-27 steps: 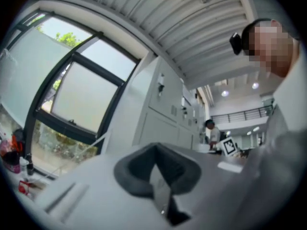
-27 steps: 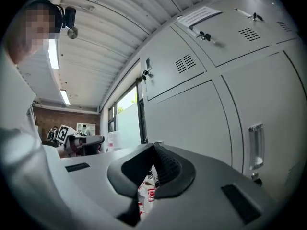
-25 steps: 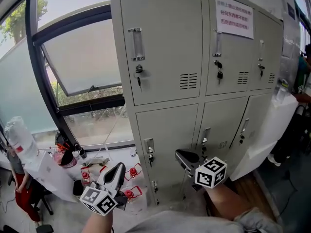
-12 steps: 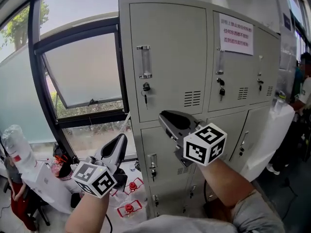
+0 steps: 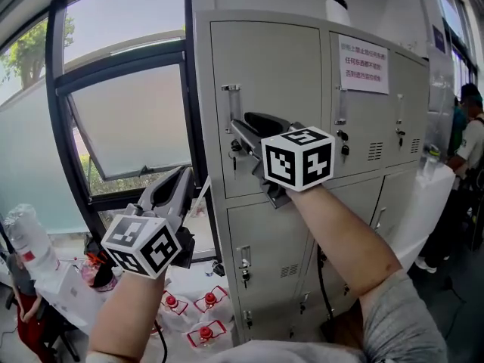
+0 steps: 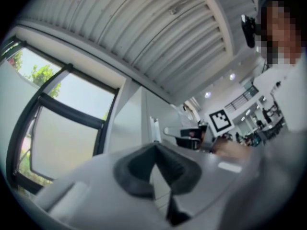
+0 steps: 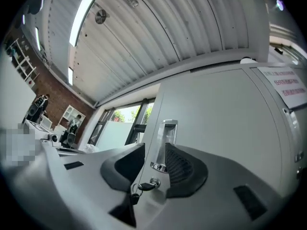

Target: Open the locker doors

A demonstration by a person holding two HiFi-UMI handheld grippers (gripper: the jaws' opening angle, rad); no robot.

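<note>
The grey locker bank fills the head view, and its top-left door (image 5: 283, 74) is closed. That door carries an upright clear handle (image 5: 232, 99) with a keyed lock (image 5: 235, 147) just below it. My right gripper (image 5: 237, 125) is raised right in front of the handle. Its jaws have just been opening and hold nothing. In the right gripper view the handle (image 7: 167, 140) and the key (image 7: 143, 186) show through the gap of the right gripper (image 7: 154, 153), ahead of the pads. My left gripper (image 5: 183, 175) hangs lower left near the window, its tips together (image 6: 153, 149) and empty.
A paper notice (image 5: 363, 54) hangs on the middle top door. The lower doors (image 5: 276, 240) are closed too. A tilted window (image 5: 128, 119) is at the left, bottles with red caps (image 5: 200, 330) lie on the floor, and a person (image 5: 473, 138) stands at the far right.
Both grippers have risen. The right one climbed from the lower doors to the top-left door's handle and its jaws parted. The left stayed shut.
</note>
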